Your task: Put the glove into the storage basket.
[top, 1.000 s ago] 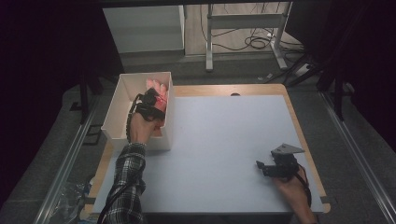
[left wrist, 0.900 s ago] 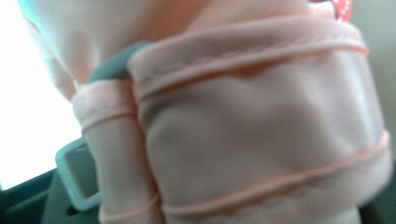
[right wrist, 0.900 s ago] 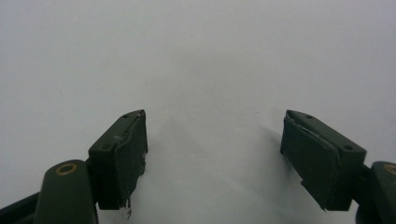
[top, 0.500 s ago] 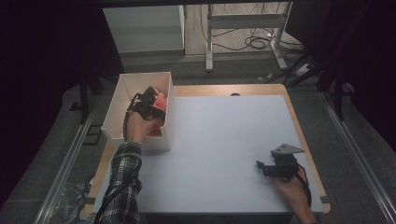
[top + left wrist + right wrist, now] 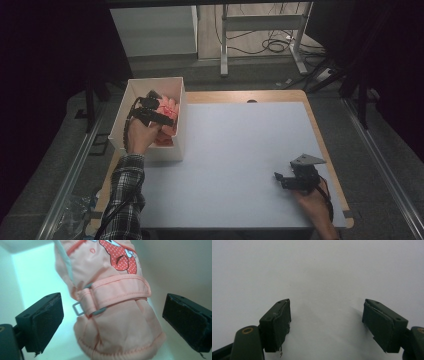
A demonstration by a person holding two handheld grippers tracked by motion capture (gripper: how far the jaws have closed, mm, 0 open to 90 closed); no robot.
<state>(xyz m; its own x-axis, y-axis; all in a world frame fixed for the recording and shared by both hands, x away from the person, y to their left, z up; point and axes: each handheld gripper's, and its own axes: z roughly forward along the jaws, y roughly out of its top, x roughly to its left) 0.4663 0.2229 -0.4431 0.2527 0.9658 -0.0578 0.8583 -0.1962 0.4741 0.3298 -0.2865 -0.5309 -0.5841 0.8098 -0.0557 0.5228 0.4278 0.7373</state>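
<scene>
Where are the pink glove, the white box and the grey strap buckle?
glove (image 5: 117, 327), left gripper view, on its cuff.
box (image 5: 165, 152), high view, on its near wall.
buckle (image 5: 78, 308), left gripper view, on its grey loop.

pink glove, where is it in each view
High view: the pink glove lies in the white box, upper left, under the left gripper.
Left gripper view: centre, between the open jaws, touching neither.
Right gripper view: not in it.
Shared landmark: the white box wall.

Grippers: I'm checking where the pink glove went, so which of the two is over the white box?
The left gripper, above the box at the table's left; the glove lies between its open jaws. The right gripper rests on the bare tabletop.
</scene>
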